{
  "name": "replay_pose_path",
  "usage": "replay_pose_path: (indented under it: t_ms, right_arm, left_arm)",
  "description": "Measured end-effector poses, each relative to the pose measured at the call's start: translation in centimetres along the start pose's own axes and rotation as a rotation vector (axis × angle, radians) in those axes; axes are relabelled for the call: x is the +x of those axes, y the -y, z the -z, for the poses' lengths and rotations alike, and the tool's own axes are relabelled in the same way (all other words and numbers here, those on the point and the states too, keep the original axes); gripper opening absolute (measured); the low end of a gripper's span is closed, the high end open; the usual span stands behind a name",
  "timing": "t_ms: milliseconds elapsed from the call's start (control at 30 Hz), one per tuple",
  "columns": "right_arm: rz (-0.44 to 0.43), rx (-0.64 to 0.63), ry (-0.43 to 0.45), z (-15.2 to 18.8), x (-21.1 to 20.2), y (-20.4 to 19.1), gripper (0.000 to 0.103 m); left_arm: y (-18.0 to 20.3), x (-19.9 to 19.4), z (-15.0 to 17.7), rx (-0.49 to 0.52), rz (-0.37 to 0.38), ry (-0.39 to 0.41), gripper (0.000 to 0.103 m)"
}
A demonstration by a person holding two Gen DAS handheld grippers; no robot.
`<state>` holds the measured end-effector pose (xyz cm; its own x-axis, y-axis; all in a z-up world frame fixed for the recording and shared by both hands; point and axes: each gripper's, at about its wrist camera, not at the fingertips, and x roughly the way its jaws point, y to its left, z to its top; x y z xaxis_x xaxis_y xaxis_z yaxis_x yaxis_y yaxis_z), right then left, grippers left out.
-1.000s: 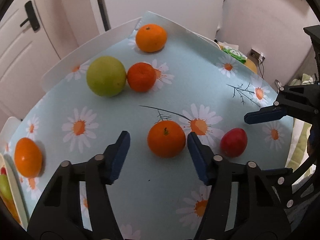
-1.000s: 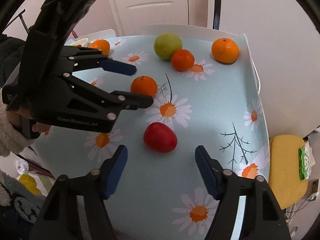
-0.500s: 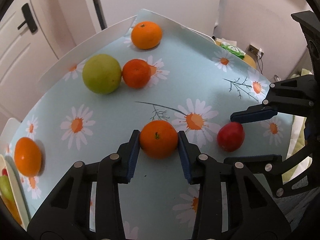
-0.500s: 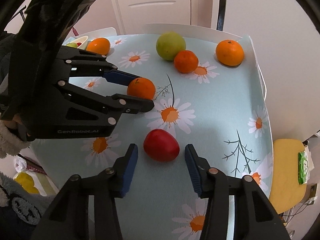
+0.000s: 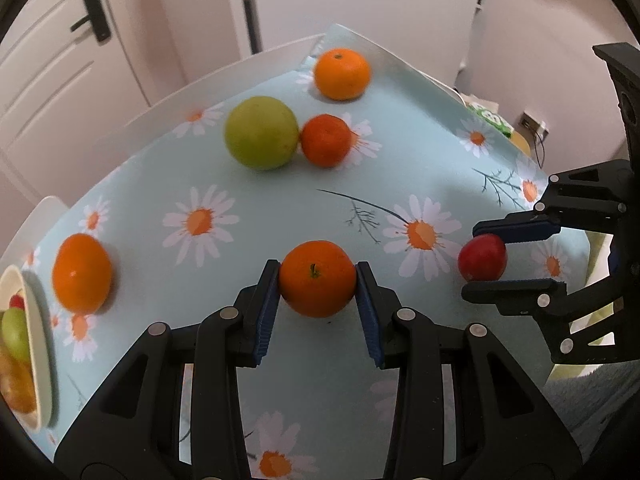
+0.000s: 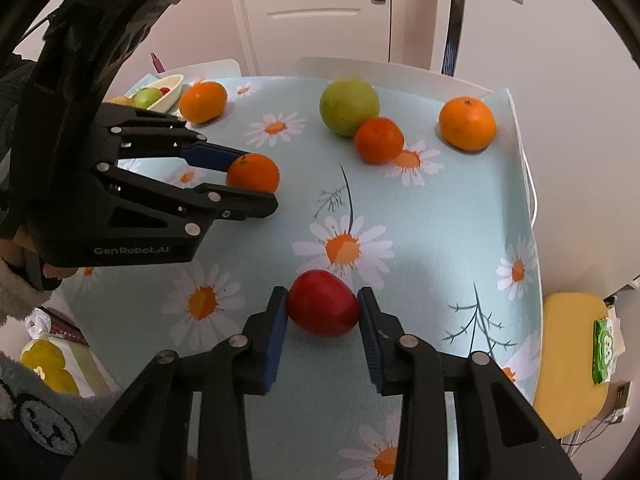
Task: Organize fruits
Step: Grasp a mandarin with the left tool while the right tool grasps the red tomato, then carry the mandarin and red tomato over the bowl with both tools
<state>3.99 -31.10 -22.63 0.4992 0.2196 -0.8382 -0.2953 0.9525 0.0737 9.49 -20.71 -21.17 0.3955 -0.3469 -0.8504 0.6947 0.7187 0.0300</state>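
Observation:
My left gripper [image 5: 317,280] is shut on an orange [image 5: 317,278] near the front of the daisy-print tablecloth [image 5: 400,160]; the same orange shows in the right wrist view [image 6: 253,173]. My right gripper [image 6: 322,314] is shut on a red fruit [image 6: 322,308], which also shows in the left wrist view [image 5: 482,257]. A green apple [image 5: 261,138] touches a dark orange [image 5: 326,140] farther back. Another orange [image 5: 341,73] sits near the far edge, and one [image 5: 82,272] lies at the left.
A cream bowl [image 5: 40,344] holding fruit stands at the left table edge, also visible in the right wrist view [image 6: 162,94]. A yellow seat [image 6: 572,344] with a green packet is beyond the right edge. White doors stand behind the table.
Both grippers closed from wide open onto their fruits: the left on the orange, the right on the red fruit. Both have advanced slightly forward.

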Motion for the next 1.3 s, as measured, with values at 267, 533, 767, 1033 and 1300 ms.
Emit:
replay_pose_path:
  t_ms: [267, 533, 767, 1033, 1300]
  right_arm:
    - [-0.026, -0.040, 0.023, -1.9, -1.4, -0.9, 0.032]
    - [-0.082, -0.126, 0.074, -4.4, -3.7, -2.6, 0.032]
    - [-0.161, -0.186, 0.107, -8.1, -5.6, -4.8, 0.032]
    - [-0.226, -0.254, 0.111, -12.4, -4.7, -9.5, 0.032]
    - [-0.241, -0.278, 0.112, -16.5, -2.7, -14.7, 0.032]
  left_arm:
    - [-1.3, -3.2, -0.5, -0.081, -0.065, 0.040, 0.042]
    - [-2.7, -7.6, 0.0, -0.206, -0.178, 0.089, 0.042]
    - [-5.4, -11.7, 1.5, -0.358, -0.280, 0.130, 0.042]
    - [-10.2, -15.1, 4.3, -0.445, -0.364, 0.147, 0.042]
    - [-16.8, -17.1, 7.2, -0.518, -0.414, 0.144, 0.042]
